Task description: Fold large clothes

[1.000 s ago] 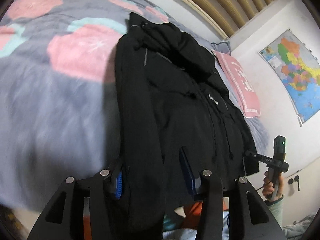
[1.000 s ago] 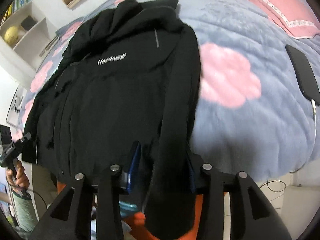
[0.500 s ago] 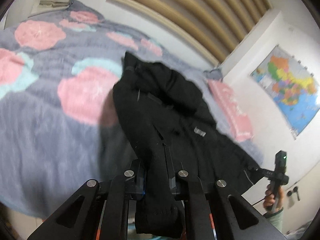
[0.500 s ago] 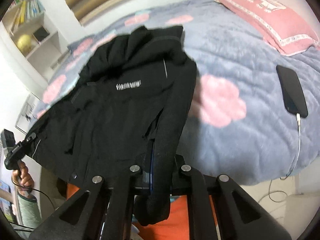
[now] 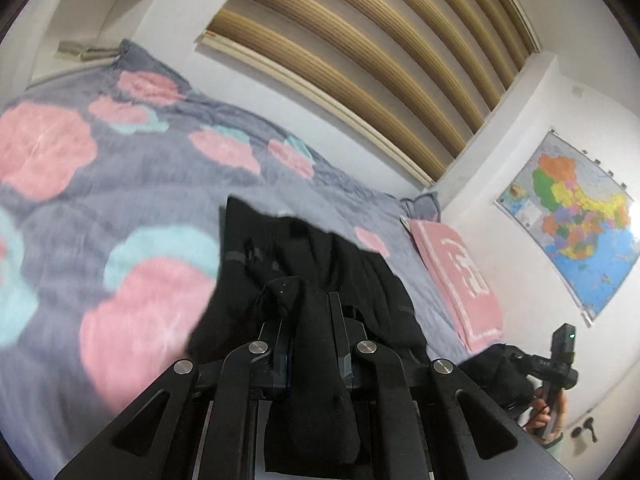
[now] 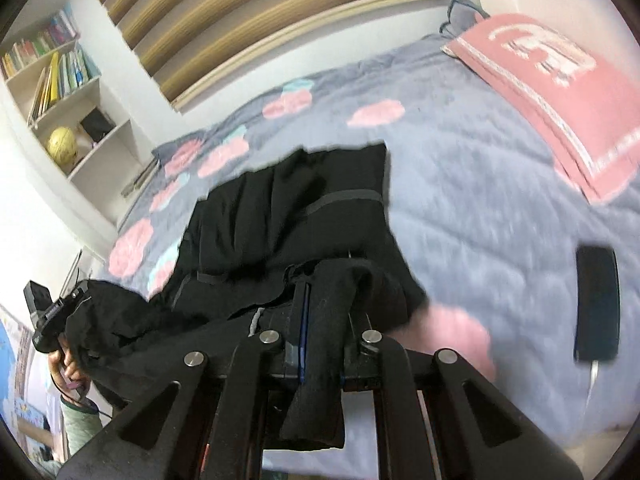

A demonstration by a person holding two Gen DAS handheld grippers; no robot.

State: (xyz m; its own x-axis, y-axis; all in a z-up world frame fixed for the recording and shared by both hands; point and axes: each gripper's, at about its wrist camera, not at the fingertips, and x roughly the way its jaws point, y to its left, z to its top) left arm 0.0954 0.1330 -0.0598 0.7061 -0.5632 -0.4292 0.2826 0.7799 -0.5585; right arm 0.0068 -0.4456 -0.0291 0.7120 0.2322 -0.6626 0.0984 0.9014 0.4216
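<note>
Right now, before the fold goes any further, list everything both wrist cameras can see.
jacket: one, black, on the bed, near end lifted in both grippers
blanket: one, grey-blue with pink and teal blotches, covering the bed
pillow: one, pink with white lettering, at the bed's far right corner in the right wrist view
phone: one, black, on the blanket right of the jacket, white cable attached
map: one, multicoloured, on the white wall
bookshelf: one, white, holding books and a yellow ball
slats: several, tan, on the wall above the bed
left gripper: black, shut on the jacket
right gripper: black, shut on the jacket
</note>
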